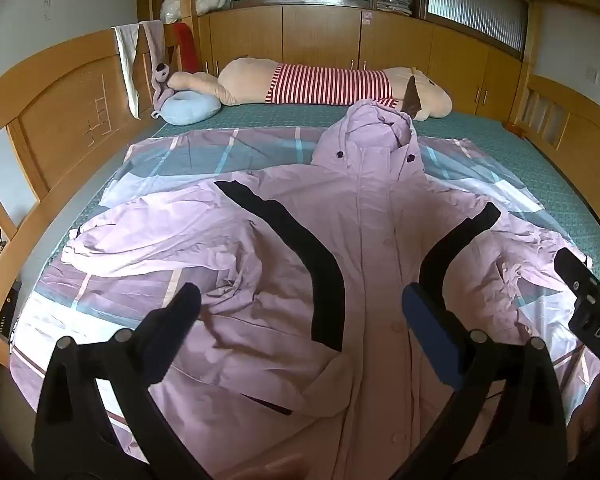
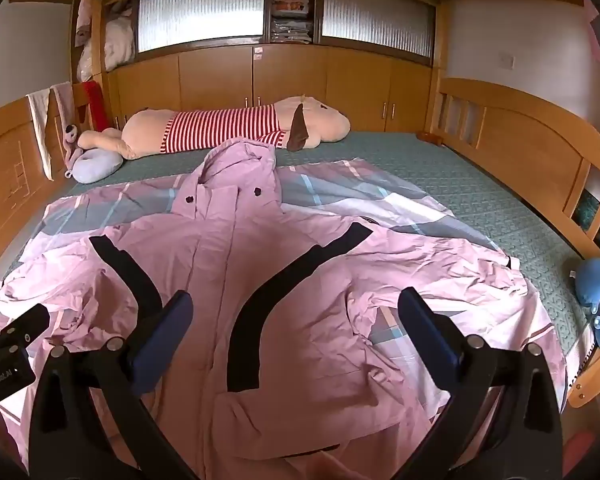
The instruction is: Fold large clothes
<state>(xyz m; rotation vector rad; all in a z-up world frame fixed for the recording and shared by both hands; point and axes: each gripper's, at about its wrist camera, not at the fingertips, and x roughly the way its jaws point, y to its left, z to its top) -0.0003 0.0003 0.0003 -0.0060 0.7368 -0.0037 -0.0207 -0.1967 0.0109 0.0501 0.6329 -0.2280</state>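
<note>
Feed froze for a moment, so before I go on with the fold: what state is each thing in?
Jacket: spread flat, front up, closed, unfolded.
Hood: lying out past the collar.
Sleeves: spread out sideways, crumpled.
Sheet: laid under the jacket, wrinkled.
Left gripper: open, holding nothing, above the jacket.
Right gripper: open, holding nothing, above the jacket.
Cabinet doors: shut.

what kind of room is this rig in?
A bedroom, almost certainly. The pink jacket lies spread on a wide bed with wooden rails. A long plush toy lies at the far edge, and wooden cabinets line the wall behind. Both grippers, left and right, hang open above the jacket.
</note>
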